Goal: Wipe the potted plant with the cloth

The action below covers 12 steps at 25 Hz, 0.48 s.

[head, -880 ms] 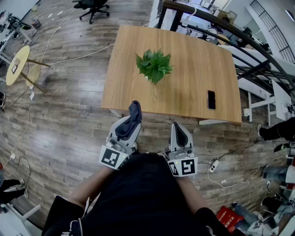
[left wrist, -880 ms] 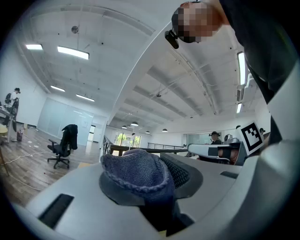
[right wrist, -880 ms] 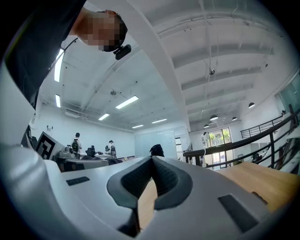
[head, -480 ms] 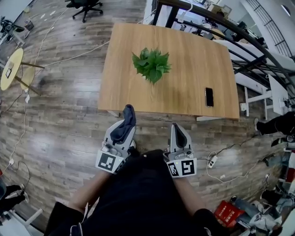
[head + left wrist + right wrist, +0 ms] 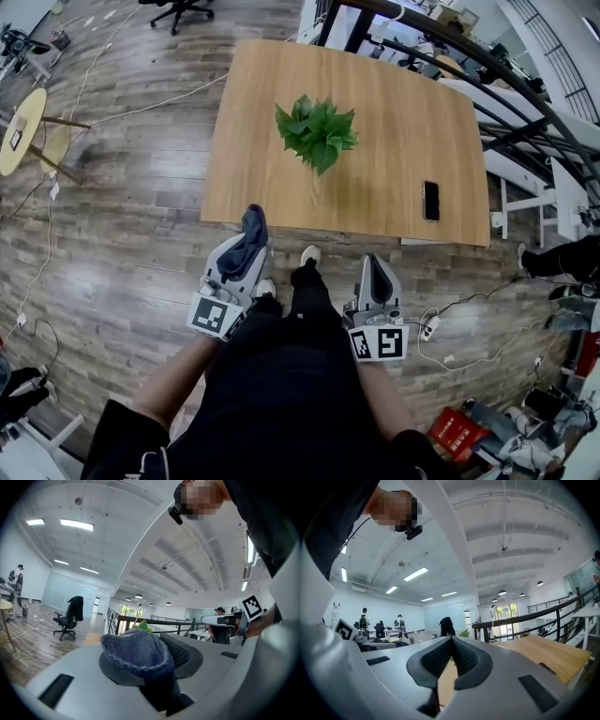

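A leafy green potted plant [image 5: 317,131] stands near the middle of the wooden table [image 5: 253,178]. My left gripper [image 5: 251,227] is shut on a dark blue-grey cloth [image 5: 249,239], just short of the table's near edge; the cloth [image 5: 138,654] bulges out between the jaws in the left gripper view, with a leaf tip of the plant [image 5: 142,625] showing behind it. My right gripper [image 5: 377,268] hangs below the table's near edge, shut and empty, its pads [image 5: 465,658] touching at the tips. Both grippers point level toward the table.
A black phone [image 5: 430,201] lies on the table's right part. A small round side table [image 5: 28,131] stands at far left, an office chair [image 5: 184,9] at the top. Cables and a power strip [image 5: 433,328] lie on the wood floor. A dark railing [image 5: 487,80] runs along the right.
The view has shifted: a foot has stepped forward between the grippers, and both grippers have moved a little toward the table. The left gripper keeps hold of the cloth.
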Available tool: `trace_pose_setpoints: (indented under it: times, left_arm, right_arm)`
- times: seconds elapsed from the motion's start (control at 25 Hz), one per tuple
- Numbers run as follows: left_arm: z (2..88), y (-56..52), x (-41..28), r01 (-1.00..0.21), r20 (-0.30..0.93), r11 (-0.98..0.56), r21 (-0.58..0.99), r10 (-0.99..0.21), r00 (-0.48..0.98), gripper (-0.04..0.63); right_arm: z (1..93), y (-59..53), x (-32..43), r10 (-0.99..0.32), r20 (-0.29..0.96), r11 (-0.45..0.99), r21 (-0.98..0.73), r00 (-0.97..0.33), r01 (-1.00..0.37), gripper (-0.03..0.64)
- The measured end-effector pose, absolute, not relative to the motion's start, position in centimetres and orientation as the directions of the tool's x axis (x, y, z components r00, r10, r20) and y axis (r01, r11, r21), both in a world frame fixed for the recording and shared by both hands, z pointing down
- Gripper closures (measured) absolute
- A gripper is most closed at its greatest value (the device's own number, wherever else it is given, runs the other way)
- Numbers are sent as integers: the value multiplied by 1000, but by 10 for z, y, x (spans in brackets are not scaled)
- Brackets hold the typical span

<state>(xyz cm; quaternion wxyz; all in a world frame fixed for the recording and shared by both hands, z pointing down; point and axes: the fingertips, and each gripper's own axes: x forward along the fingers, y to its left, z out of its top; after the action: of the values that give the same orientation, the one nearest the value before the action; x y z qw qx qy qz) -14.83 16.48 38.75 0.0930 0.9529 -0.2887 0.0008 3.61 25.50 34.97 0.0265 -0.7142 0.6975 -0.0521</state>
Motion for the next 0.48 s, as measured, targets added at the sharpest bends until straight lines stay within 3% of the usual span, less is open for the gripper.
trace_pose_setpoints:
  times: [0.24,0.48]
  left_arm:
    - [411,153,-117,-492,129,-829,267,-475,871,453]
    - [436,134,-91,-501,138,-840,209,-481,865,453]
  right_arm:
    - [374,228,69,-995,100,-33,-156,18,-987,607]
    - [384,189,103,-997,76,7,-147,-18,-989,607]
